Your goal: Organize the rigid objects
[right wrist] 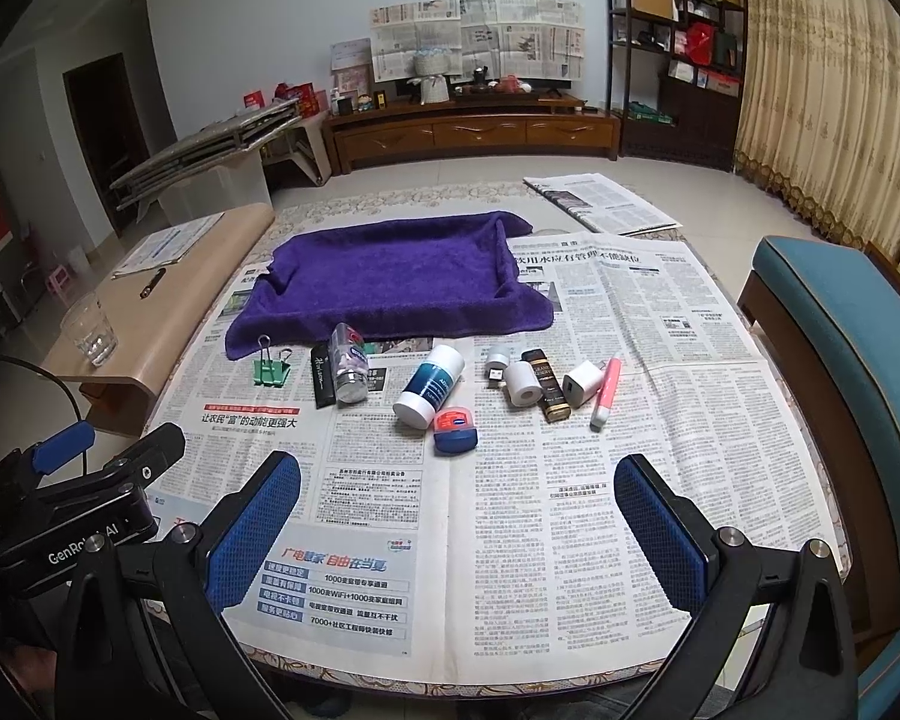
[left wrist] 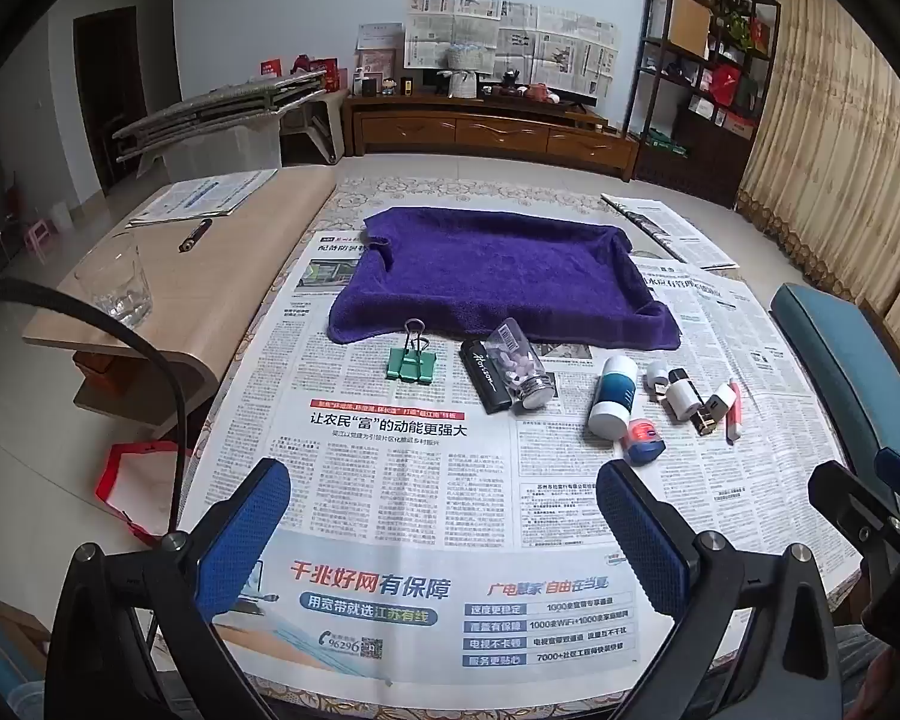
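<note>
A purple towel (left wrist: 504,276) draped over a tray lies at the back of the newspaper-covered table (left wrist: 390,480); it also shows in the right wrist view (right wrist: 390,276). In front of it lie a green binder clip (left wrist: 411,360), a black lighter (left wrist: 487,383), a clear pill bottle (left wrist: 519,369), a white-and-blue bottle (right wrist: 429,390), a small blue tin with a red label (right wrist: 455,431), white adapters (right wrist: 582,383), a white roll (right wrist: 522,384), a dark box (right wrist: 546,385) and a pink pen (right wrist: 606,393). My left gripper (left wrist: 444,510) is open and empty. My right gripper (right wrist: 457,516) is open and empty.
A low wooden side table (left wrist: 222,276) stands at the left with a glass (left wrist: 114,288), a pen and papers. A blue chair (right wrist: 840,360) stands at the right. A folded newspaper (right wrist: 600,204) lies at the back right. A cable (left wrist: 150,372) hangs at the left.
</note>
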Motion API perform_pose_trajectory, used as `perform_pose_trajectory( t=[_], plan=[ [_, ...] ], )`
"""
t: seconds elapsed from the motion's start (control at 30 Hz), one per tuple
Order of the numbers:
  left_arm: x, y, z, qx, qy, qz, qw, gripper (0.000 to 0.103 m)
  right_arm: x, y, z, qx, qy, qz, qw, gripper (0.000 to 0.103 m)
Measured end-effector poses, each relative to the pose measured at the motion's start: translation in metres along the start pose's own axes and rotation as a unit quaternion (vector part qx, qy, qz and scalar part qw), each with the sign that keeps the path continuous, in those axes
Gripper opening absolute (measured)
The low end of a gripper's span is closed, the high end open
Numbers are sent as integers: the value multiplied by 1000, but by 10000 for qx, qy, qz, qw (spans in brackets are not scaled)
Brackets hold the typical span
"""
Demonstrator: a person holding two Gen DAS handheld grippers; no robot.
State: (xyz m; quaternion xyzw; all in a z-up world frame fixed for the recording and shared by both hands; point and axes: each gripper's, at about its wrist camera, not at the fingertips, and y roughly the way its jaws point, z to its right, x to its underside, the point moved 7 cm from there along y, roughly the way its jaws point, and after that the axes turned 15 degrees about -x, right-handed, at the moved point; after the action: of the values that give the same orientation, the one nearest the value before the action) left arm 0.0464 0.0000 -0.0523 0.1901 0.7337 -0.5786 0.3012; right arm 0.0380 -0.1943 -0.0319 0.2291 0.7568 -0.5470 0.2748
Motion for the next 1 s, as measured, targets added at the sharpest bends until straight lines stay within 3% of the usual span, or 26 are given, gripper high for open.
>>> perform_pose_trajectory(
  t=[0.63,1.0],
  plan=[
    [0,11,2,54,-63,-70,9999,103,1,-3,11,-7,14,11,10000,103],
    [-2,10,3,83,38,120,9999,103,3,0,17,-38,-3,-18,10000,103]
  ],
)
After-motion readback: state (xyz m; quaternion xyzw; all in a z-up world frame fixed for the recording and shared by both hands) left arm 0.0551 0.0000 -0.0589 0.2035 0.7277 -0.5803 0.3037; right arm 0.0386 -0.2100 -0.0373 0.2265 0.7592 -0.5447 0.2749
